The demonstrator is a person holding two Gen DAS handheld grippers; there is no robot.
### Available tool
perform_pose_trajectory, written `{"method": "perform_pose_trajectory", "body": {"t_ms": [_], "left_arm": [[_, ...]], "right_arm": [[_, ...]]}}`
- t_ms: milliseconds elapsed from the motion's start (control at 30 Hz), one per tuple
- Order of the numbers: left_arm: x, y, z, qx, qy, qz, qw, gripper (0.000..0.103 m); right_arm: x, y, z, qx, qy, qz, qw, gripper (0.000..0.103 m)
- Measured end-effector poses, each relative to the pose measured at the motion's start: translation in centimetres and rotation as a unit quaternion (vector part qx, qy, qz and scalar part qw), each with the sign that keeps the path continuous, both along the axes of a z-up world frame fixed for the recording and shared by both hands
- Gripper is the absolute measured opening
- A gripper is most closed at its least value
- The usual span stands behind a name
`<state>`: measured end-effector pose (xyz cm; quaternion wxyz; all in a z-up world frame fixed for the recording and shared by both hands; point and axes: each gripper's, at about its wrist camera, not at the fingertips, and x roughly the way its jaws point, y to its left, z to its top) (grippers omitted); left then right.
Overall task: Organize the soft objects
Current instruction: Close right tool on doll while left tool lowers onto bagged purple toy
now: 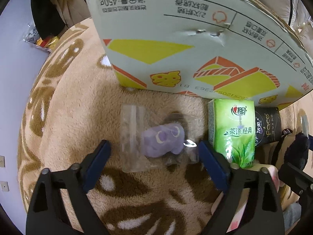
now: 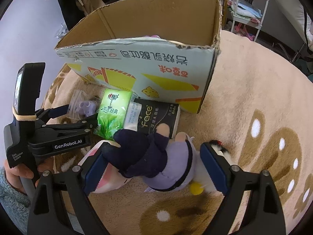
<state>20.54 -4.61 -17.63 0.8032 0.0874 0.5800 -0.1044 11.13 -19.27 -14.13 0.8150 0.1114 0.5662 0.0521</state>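
Note:
A small purple plush toy point(image 1: 162, 141) in a clear plastic bag point(image 1: 133, 137) lies on the rug in front of an open cardboard box point(image 1: 176, 39). My left gripper point(image 1: 154, 152) points down over it and is open; the bag lies between the pads, and the left pad stands clear of it. In the right wrist view a plush doll point(image 2: 156, 160) with a navy top and purple dress lies between the blue pads of my right gripper point(image 2: 154, 168). That gripper is open, straddling the doll. The left gripper point(image 2: 82, 113) shows there too, over the purple plush point(image 2: 86, 105).
A green tissue pack point(image 2: 113, 111) and a black tissue pack point(image 2: 154, 117) lean against the box wall point(image 2: 137, 66), between the two toys. A beige rug with brown patterns point(image 2: 254, 98) covers the floor. Shelves and clutter stand behind the box. A hand point(image 2: 13, 172) holds the left gripper.

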Motion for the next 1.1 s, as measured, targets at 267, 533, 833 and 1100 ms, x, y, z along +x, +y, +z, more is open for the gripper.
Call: {"method": "perform_pose_trajectory", "body": {"t_ms": [267, 533, 833, 1100], "left_arm": [[-0.6, -0.2, 0.0, 0.013, -0.005, -0.004, 0.9999, 0.081], [-1.2, -0.3, 0.6, 0.007, -0.004, -0.005, 1.0, 0.08], [-1.8, -0.3, 1.0, 0.006, -0.007, -0.006, 0.9999, 0.08], [-1.9, -1.0, 0.9, 0.017, -0.015, -0.015, 0.9996, 0.08]], "right_arm": [[0.0, 0.0, 0.3, 0.003, -0.004, 0.002, 1.0, 0.089], [0.0, -0.2, 0.7, 0.008, -0.005, 0.001, 1.0, 0.082], [0.0, -0.7, 1.4, 0.013, -0.016, -0.006, 1.0, 0.082], [0.1, -0.5, 1.3, 0.013, -0.013, -0.002, 1.0, 0.082]]}}
